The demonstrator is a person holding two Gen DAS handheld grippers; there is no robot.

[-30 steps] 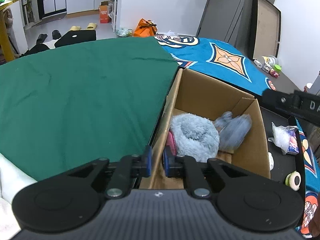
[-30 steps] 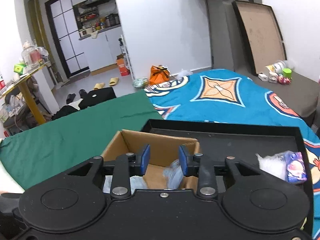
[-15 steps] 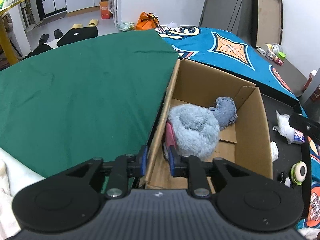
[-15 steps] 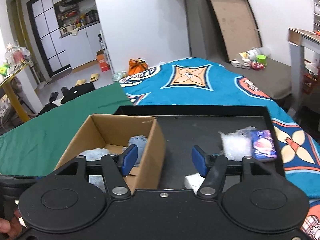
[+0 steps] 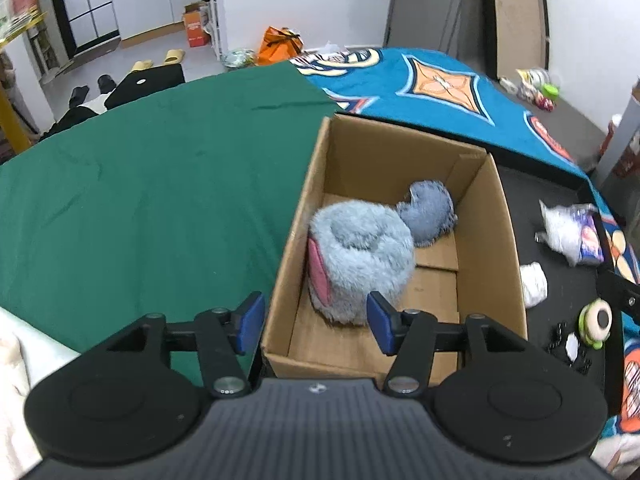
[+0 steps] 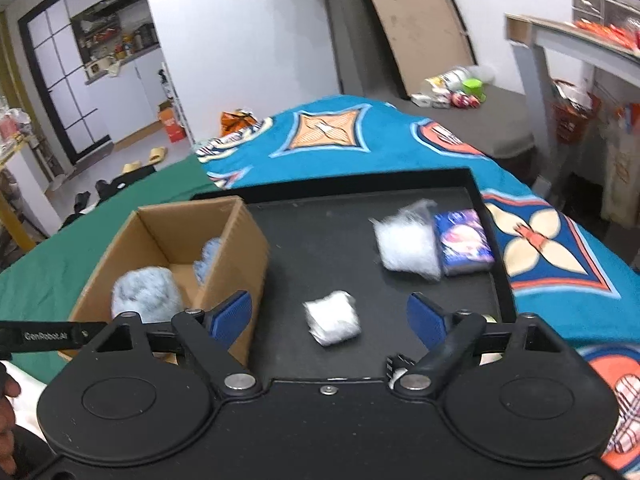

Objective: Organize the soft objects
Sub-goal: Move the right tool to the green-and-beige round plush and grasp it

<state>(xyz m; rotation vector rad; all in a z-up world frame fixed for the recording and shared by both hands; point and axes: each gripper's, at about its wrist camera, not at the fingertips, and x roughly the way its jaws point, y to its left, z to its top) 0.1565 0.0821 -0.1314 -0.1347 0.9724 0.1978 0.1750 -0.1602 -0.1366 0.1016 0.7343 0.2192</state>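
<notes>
A cardboard box (image 5: 496, 216) (image 6: 240, 240) holds a fluffy light-blue plush (image 5: 360, 256) (image 6: 146, 292) and a smaller grey-blue soft piece (image 5: 432, 216) (image 6: 206, 258). My left gripper (image 5: 316, 324) is open and empty over the box's near left wall. My right gripper (image 6: 330, 318) is open and empty above a small white soft wad (image 6: 332, 318) (image 5: 534, 284) on the black tray (image 6: 320, 240). A larger white fluffy bag (image 6: 408, 246) (image 5: 560, 228) lies farther back beside a blue packet (image 6: 464, 242).
The tray and box sit on a bed with a green cloth (image 5: 140, 184) and a blue patterned blanket (image 6: 360, 140). A small green-and-white round toy (image 5: 598, 322) lies at the tray's right edge. A desk (image 6: 580, 48) stands at the right.
Both grippers opened wide. The left one pulled back from the box wall it was pinching. The right one swung right, from over the box to over the tray's white wad.
</notes>
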